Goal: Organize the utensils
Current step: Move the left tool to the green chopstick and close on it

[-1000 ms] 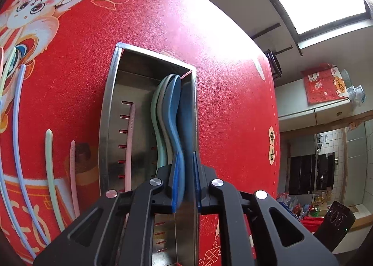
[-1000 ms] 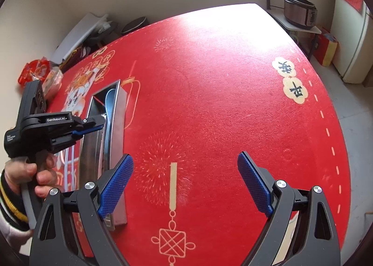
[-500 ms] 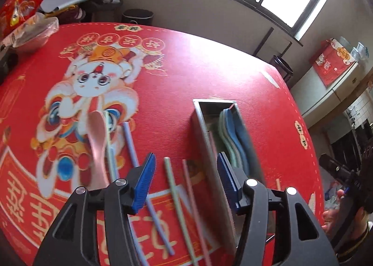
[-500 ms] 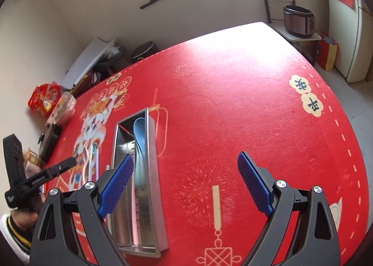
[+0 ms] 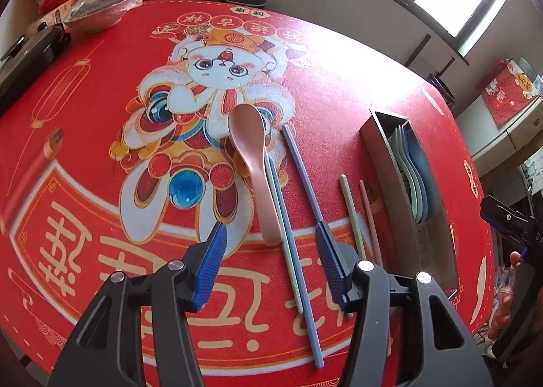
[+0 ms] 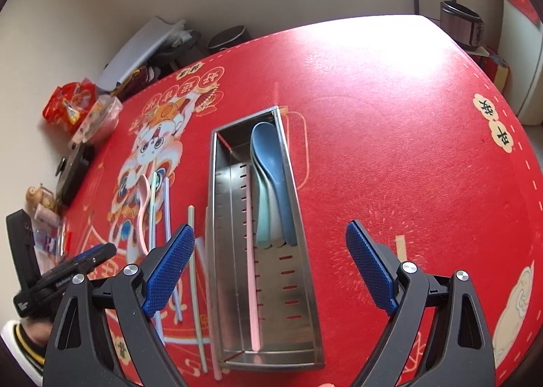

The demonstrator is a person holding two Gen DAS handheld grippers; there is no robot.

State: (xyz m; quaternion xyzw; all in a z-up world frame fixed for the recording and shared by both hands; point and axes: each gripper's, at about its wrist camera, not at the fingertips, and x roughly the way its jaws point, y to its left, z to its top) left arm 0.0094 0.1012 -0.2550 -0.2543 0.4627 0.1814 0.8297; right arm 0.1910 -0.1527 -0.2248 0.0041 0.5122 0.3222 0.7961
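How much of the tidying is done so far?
Partly done: the metal tray already holds stacked spoons and one pink chopstick. Nothing is in hand; the left gripper and right gripper are both open. The pink spoon and five loose chopsticks remain on the mat.

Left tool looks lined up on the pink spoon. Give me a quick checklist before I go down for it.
1. Left tool open and empty: ok.
2. Pink spoon lying loose on the mat, nothing on top of it: ok.
3. Handle end between the pads: ok, it points into the gap.
4. Clearance from neighbours: not ok, a green chopstick lies right against the handle and could be caught too.
5. Room in the tray beside the blue spoon: ok, the left compartment holds only a pink chopstick.
6. Right tool out of the way: ok, open over the tray, holding nothing.
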